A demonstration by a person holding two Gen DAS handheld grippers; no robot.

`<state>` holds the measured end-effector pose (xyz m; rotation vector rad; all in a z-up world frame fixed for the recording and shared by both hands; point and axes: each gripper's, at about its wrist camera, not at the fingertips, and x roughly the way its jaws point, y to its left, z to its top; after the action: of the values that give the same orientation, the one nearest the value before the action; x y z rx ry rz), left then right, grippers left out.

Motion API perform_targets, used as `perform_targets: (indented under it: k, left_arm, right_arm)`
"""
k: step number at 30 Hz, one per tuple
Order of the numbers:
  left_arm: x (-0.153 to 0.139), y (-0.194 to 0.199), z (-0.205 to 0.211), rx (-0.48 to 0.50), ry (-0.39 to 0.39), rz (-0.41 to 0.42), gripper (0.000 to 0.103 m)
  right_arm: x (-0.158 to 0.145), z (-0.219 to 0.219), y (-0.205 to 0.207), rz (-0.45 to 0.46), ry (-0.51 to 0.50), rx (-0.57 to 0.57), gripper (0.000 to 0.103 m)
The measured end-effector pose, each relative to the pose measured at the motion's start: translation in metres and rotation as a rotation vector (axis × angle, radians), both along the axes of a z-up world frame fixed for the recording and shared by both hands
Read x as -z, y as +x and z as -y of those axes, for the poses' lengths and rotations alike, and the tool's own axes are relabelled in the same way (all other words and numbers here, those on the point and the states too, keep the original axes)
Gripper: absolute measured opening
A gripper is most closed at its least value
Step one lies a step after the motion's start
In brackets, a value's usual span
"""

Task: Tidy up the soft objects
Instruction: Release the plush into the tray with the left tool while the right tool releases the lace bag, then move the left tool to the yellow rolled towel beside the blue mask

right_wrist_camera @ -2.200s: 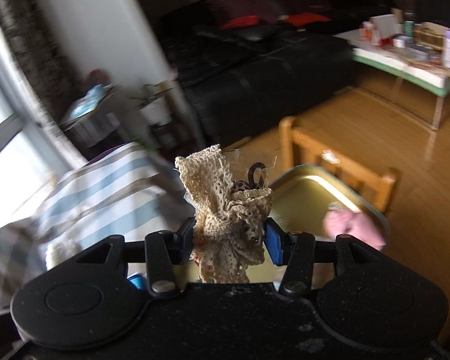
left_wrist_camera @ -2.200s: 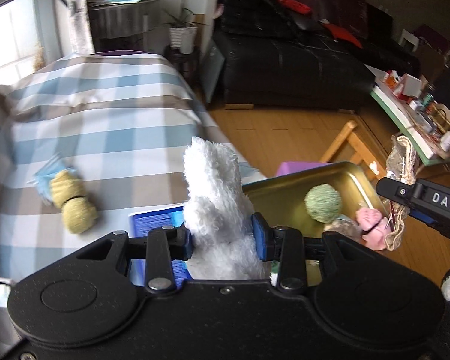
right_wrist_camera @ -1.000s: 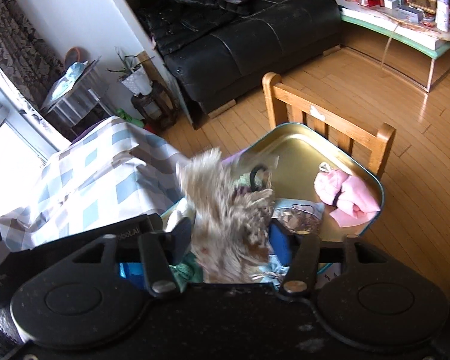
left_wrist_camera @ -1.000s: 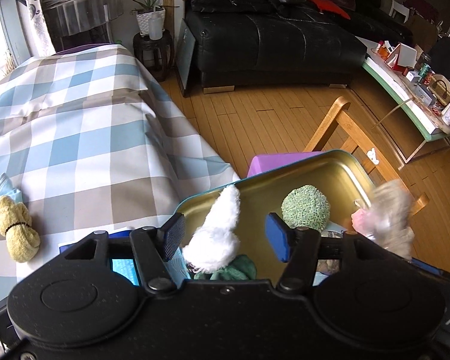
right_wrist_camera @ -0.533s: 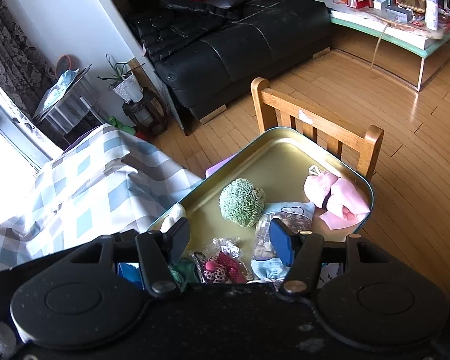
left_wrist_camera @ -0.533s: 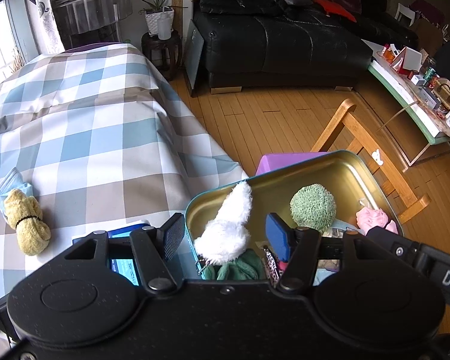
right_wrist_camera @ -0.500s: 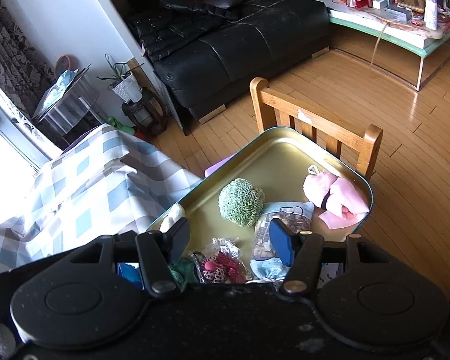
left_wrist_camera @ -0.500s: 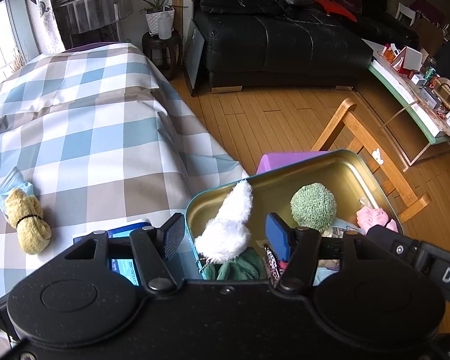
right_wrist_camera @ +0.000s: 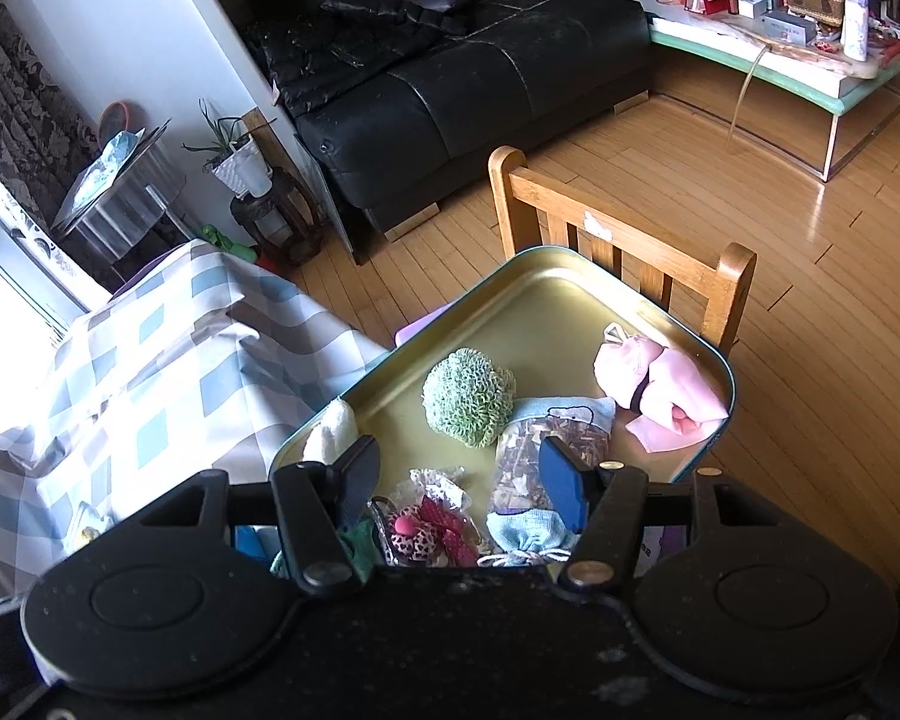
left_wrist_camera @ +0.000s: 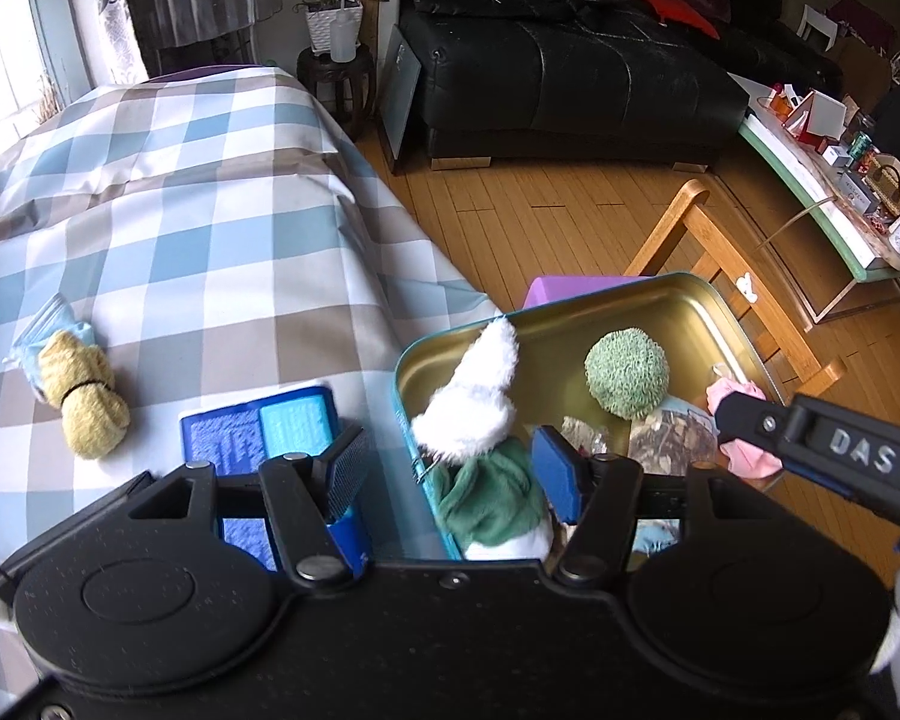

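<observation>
A gold tin tray (left_wrist_camera: 660, 312) with a teal rim stands on a wooden chair beside the bed. In it lie a white fluffy toy (left_wrist_camera: 471, 405) in green cloth, a green knitted ball (left_wrist_camera: 627, 372) and a pink cloth bundle (right_wrist_camera: 660, 384). My left gripper (left_wrist_camera: 450, 474) hangs open over the toy, its pads clear of it. Over the tray's near end (right_wrist_camera: 546, 312) my right gripper (right_wrist_camera: 459, 480) is open and empty. Below it lie a clear bag of brown bits (right_wrist_camera: 546, 450), a light blue pouch (right_wrist_camera: 528, 531) and a red and pink bagged item (right_wrist_camera: 432, 522).
On the checked bedcover (left_wrist_camera: 210, 228) lie a yellow rolled towel (left_wrist_camera: 87, 402) and a blue box (left_wrist_camera: 258, 426). The chair's wooden back (right_wrist_camera: 624, 240) rises behind the tray. Farther off stand a black sofa (right_wrist_camera: 480, 84) and a cluttered low table (right_wrist_camera: 780, 60).
The white toy and the beige lace piece left my grippers and dropped into the tray. My left gripper has since drawn back and up a little; the right stays still.
</observation>
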<state>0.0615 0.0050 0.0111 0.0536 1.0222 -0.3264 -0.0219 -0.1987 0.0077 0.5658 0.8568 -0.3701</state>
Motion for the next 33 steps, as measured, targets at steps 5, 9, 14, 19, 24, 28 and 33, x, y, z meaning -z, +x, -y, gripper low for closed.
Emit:
perform_targets:
  k: [5,9,14,19,24,28,33]
  left_arm:
    - [-0.010,-0.011,-0.019,-0.019,-0.001,0.006,0.057]
    - [-0.020,-0.019,-0.041,-0.049,0.007,0.021,0.058]
    - [-0.033,-0.027,-0.078,-0.113,0.020,0.051,0.064]
    - [-0.044,-0.032,-0.125,-0.205,0.044,0.075,0.064]
    - [-0.051,-0.036,-0.168,-0.304,0.074,0.087,0.064]
    - [-0.052,-0.039,-0.202,-0.381,0.091,0.092,0.064]
    - [-0.049,-0.042,-0.236,-0.470,0.115,0.086,0.065]
  right_arm:
    - [0.002,-0.003,0.001,-0.008,-0.010,-0.011,0.059]
    - [0.003,-0.006,0.001,-0.012,-0.022,-0.024,0.059]
    - [0.003,-0.012,0.000,-0.005,-0.038,-0.057,0.059]
    - [0.003,-0.025,-0.001,-0.003,-0.072,-0.100,0.059]
    - [0.003,-0.035,-0.002,0.000,-0.093,-0.131,0.059]
    - [0.004,-0.039,-0.001,-0.005,-0.104,-0.142,0.059]
    - [0.005,-0.045,0.000,-0.013,-0.115,-0.157,0.059]
